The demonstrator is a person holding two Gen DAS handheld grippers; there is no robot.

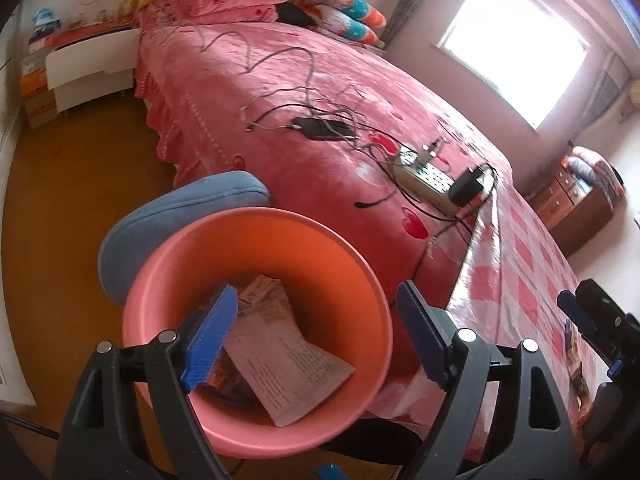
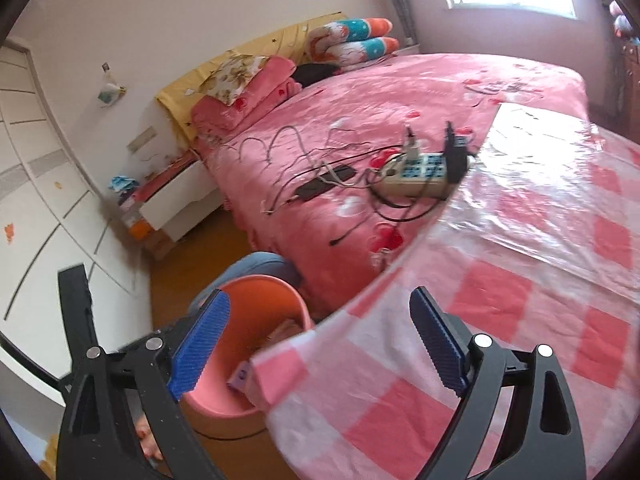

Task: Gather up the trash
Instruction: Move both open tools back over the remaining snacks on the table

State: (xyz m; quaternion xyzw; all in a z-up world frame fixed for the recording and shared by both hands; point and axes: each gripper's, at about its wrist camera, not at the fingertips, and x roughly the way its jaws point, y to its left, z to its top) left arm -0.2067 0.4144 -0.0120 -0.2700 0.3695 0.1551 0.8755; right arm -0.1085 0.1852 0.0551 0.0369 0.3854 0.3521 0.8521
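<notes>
Left tongs (image 1: 316, 336) gape over bin (image 1: 256, 436); paper (image 1: 288, 376) lies diagonally.

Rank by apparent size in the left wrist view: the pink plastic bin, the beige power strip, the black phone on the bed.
Pink plastic bin, helped by nearness
Beige power strip
Black phone, only slightly smaller

Pink-covered bed (image 1: 320, 92) – bright window (image 1: 516, 60), brown wooden floor (image 1: 80, 184)

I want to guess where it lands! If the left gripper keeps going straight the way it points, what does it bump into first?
Probably the trash lying in the pink bin: the open left gripper points down into its mouth, toward the folded paper at the bottom. Depth is hard to judge, so it might graze the bin's inner wall first.
</notes>
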